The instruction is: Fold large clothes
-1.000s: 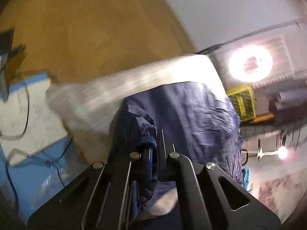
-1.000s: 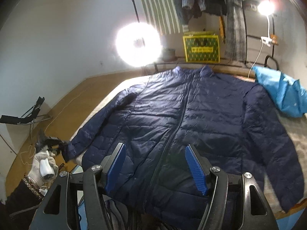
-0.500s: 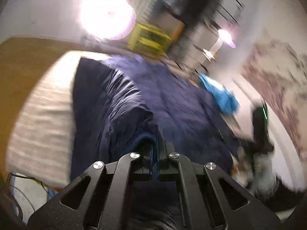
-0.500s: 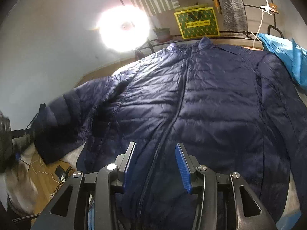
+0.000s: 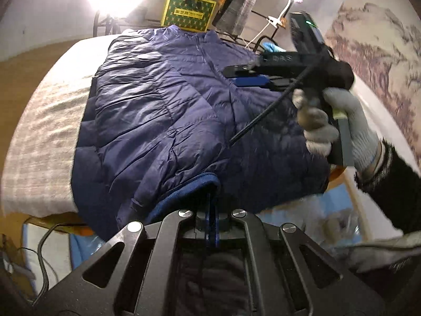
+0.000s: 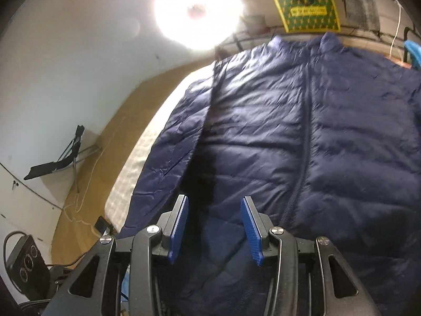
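Left wrist view, left claw [image 5: 211,226] at bottom centre pinching the sleeve cuff [image 5: 184,192], navy puffer jacket [image 5: 168,100] spread over the bed [image 5: 39,121] mid-frame, gloved hand [image 5: 339,131] at right holding the right claw [image 6: 214,226], its blue pads spread above the jacket, yellow box [image 5: 188,11] at top.

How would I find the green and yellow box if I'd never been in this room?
Start at the big navy jacket spread on the bed. Look past its collar to the shelf at the wall, just right of the very bright round lamp. The box stands there: yellow edges, green patterned front and a yellow label, the only brightly patterned thing among grey hanging clothes.
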The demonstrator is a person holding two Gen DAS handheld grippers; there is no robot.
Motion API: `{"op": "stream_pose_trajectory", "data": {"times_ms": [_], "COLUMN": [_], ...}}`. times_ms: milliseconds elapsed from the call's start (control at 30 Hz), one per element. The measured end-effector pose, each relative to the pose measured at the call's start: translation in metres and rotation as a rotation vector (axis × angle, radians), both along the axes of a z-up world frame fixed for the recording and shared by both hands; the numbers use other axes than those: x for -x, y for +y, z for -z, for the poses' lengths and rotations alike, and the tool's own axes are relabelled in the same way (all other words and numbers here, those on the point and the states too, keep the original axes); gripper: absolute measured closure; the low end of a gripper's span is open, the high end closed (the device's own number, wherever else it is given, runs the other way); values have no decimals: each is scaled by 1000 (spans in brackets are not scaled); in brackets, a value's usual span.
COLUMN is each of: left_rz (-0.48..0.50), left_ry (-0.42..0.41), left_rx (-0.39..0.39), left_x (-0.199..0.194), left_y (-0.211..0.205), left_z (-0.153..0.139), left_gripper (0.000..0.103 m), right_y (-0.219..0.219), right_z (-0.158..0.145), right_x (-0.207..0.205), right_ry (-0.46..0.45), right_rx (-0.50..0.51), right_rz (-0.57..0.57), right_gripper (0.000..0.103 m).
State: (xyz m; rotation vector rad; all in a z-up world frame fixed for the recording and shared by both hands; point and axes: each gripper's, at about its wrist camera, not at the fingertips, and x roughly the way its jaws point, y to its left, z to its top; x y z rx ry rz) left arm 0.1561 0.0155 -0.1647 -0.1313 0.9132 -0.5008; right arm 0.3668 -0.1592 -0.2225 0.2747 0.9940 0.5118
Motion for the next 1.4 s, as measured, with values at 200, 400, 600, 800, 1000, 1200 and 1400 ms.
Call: {"op": "stream_pose_trajectory", "data": {"times_ms": [200, 400, 600, 800, 1000, 1200, 1400], "left_rz": [20, -21, -4, 103, 128, 91, 44], "left_ry": [13, -5, -33, -26, 1, -20, -1], "left_rx": [19, 45, 72, 66, 39, 24, 25], "left_x": [15, 12, 6, 10, 9, 21, 42], "left_y": [6, 18, 5, -30, -46, -38, -33], "left_z": [7, 3, -5, 6, 23, 19, 16], "left_gripper": [103, 103, 103, 103, 103, 103, 48], "right_y": [16, 36, 51, 15, -9, 41, 115], "right_z": [30, 60, 47, 26, 23, -44, -44], "right_x": [-13, -44, -65, -54, -48, -61, -110], "right_ry": [96, 208, 197, 123, 117, -97, -54], "right_rx": [-94, -201, -255, -130, 145, 207, 212], "right_rz": [0, 6, -10, 34, 92, -88, -221], "right_gripper": [48, 52, 103, 103, 81, 67, 60]}}
